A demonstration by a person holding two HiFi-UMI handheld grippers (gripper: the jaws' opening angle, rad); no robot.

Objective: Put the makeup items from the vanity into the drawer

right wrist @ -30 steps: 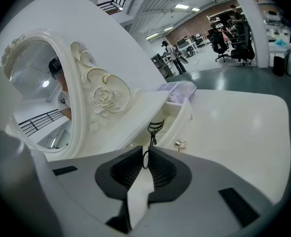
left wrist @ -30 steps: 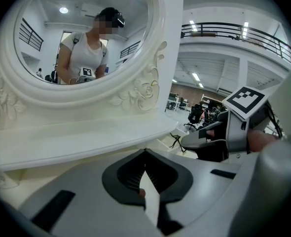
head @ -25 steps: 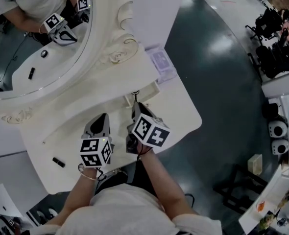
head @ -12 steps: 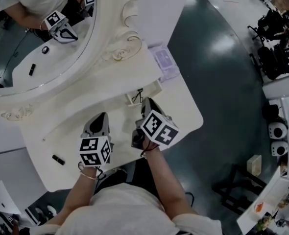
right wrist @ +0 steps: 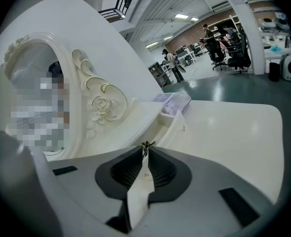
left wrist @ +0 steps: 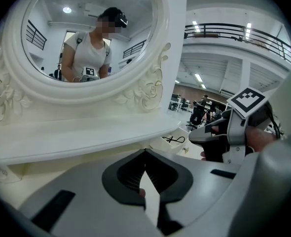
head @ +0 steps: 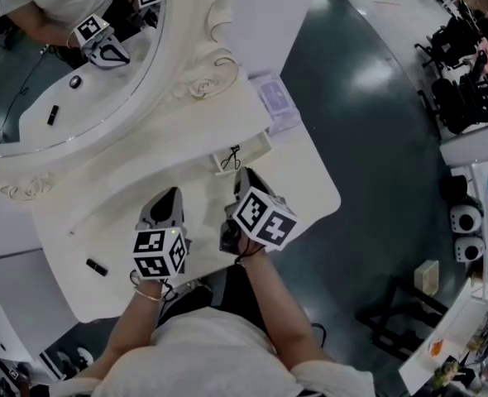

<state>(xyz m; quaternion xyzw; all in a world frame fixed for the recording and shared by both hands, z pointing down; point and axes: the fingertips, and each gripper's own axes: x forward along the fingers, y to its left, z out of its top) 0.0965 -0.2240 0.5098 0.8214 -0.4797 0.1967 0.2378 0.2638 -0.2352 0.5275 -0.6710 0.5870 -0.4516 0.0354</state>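
Observation:
The white vanity top [head: 306,193] has a small open drawer [head: 259,145] under the mirror shelf. A black wiry makeup tool [head: 233,157] lies in the drawer. It also shows in the left gripper view, where the tool [left wrist: 174,139] rests in the drawer [left wrist: 187,150]. My right gripper [head: 242,173] is shut, with its tips just in front of the drawer and the tool beyond them [right wrist: 146,150]. My left gripper [head: 171,195] hovers shut over the tabletop's middle [left wrist: 145,157]. A black lipstick tube [head: 96,266] lies near the table's left front edge.
An ornate oval mirror [head: 62,64] stands behind the table, and its carved frame [right wrist: 103,107] is close to the right gripper. A lilac box [head: 275,102] sits on the shelf right of the drawer. Dark floor lies beyond the table's right edge.
My right gripper has shifted slightly to the right in front of the drawer. The tool stayed in the drawer, and the left gripper has not moved.

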